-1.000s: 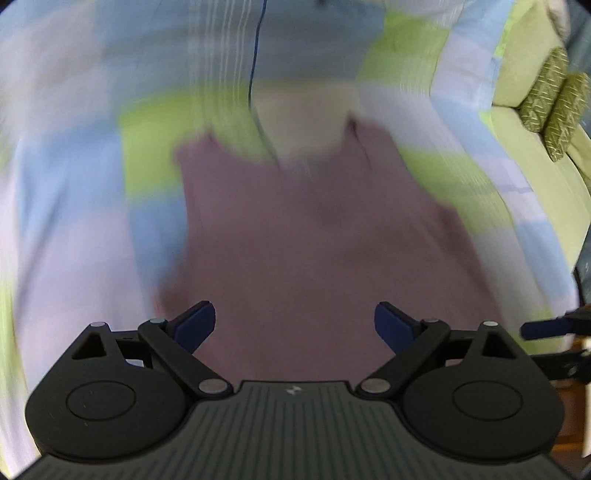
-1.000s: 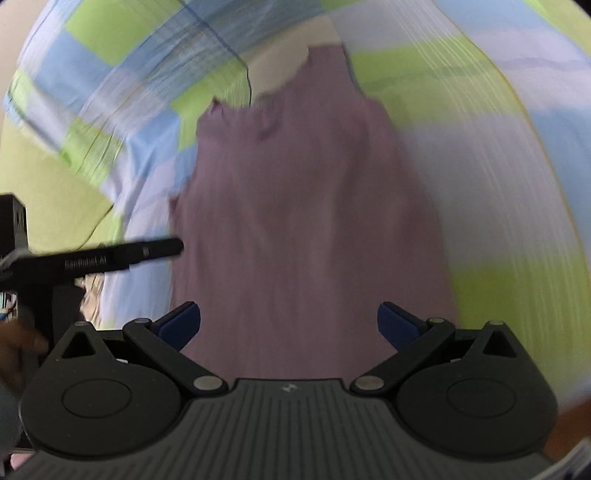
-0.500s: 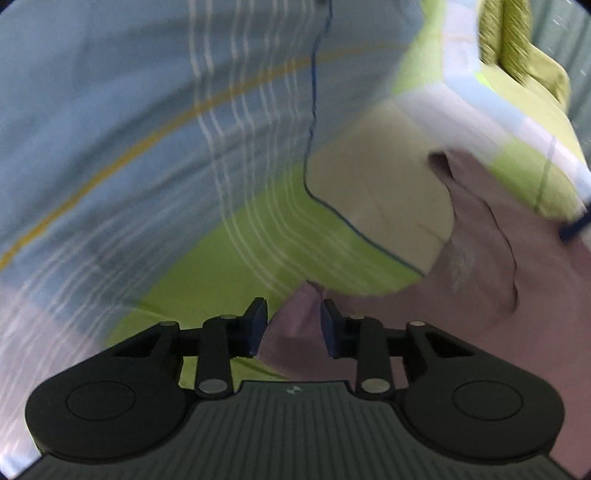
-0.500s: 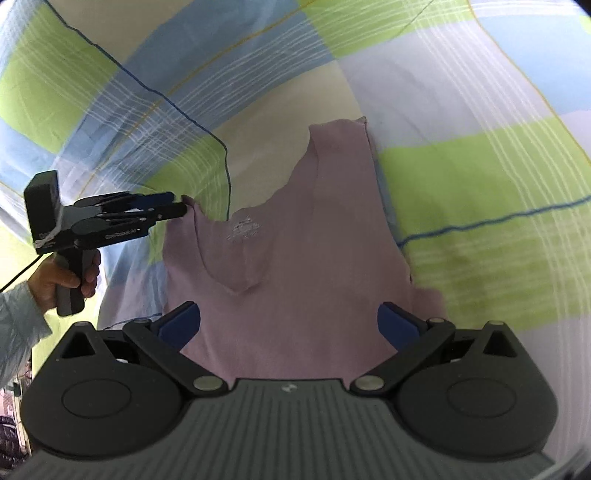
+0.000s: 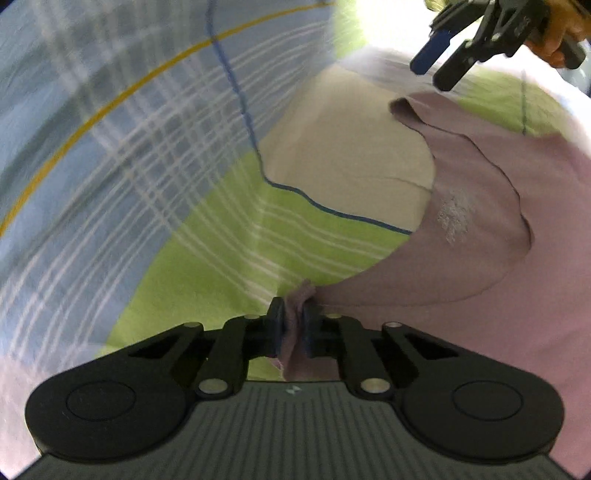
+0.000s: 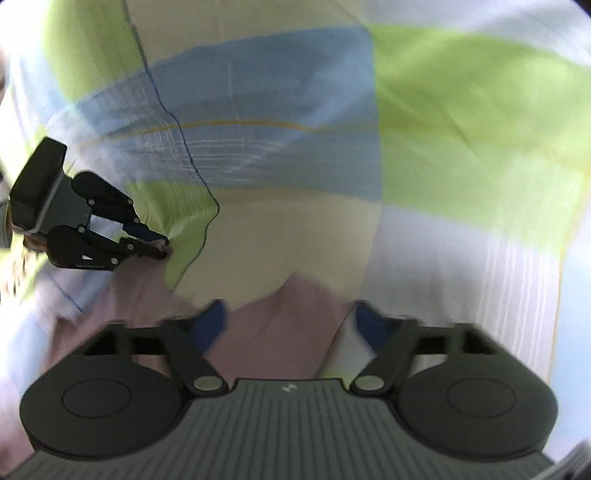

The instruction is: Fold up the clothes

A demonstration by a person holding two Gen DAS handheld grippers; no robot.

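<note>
A mauve sleeveless top (image 5: 480,229) lies flat on a checked bedsheet (image 5: 122,155). My left gripper (image 5: 293,325) is shut on one shoulder strap of the top, and it shows at the left of the right wrist view (image 6: 162,249). My right gripper (image 6: 290,325) is open, its blue fingertips on either side of the other shoulder strap (image 6: 288,317). It also shows in the left wrist view (image 5: 432,70), open just above that strap's tip (image 5: 402,105).
The sheet has green, blue, cream and white squares (image 6: 461,110) and covers the whole surface around the top. A hand (image 5: 561,33) holds the right gripper at the upper right of the left wrist view.
My left gripper has closed fully on the shoulder strap. My right gripper has moved forward over the top to the other strap and stays open.
</note>
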